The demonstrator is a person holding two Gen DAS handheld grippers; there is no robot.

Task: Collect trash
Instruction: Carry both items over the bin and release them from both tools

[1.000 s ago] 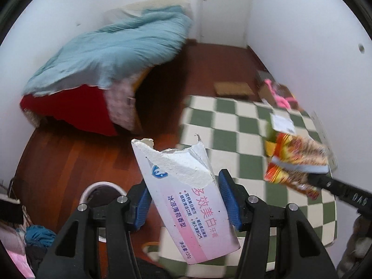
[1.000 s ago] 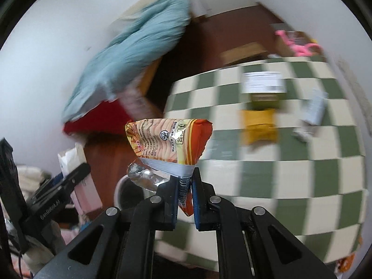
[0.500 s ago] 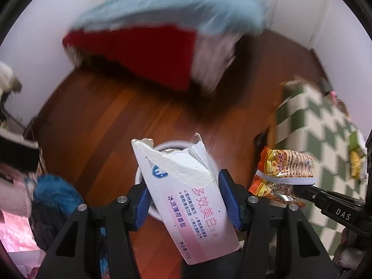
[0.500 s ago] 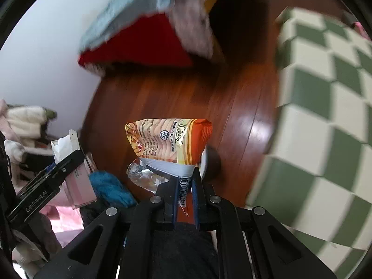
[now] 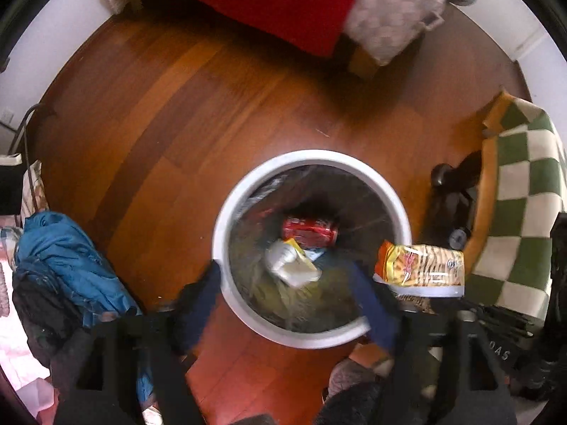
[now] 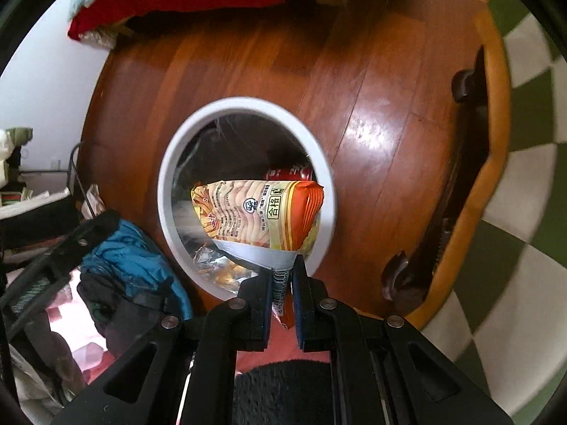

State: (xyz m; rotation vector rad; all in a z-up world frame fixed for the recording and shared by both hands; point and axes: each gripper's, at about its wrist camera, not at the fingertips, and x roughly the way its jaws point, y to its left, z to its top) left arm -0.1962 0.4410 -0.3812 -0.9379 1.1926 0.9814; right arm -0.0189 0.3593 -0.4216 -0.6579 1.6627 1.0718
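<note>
Left view: the left gripper (image 5: 283, 304) hangs wide and empty over the bin (image 5: 312, 157), a carton (image 5: 290, 265) inside. Right view: the right gripper (image 6: 281, 279) pinches a snack packet (image 6: 262, 212) above the rim; released off-centre, it could catch there and spill out.

Glossy reddish-brown wooden plank floor (image 5: 149, 113) carries round white-rimmed trash bin (image 5: 226, 198), upright. Crumpled blue cloth heap (image 5: 67, 255) just beside bin. Green-and-white checkered covering (image 6: 524, 184), possibly tablecloth, near floor's edge.
</note>
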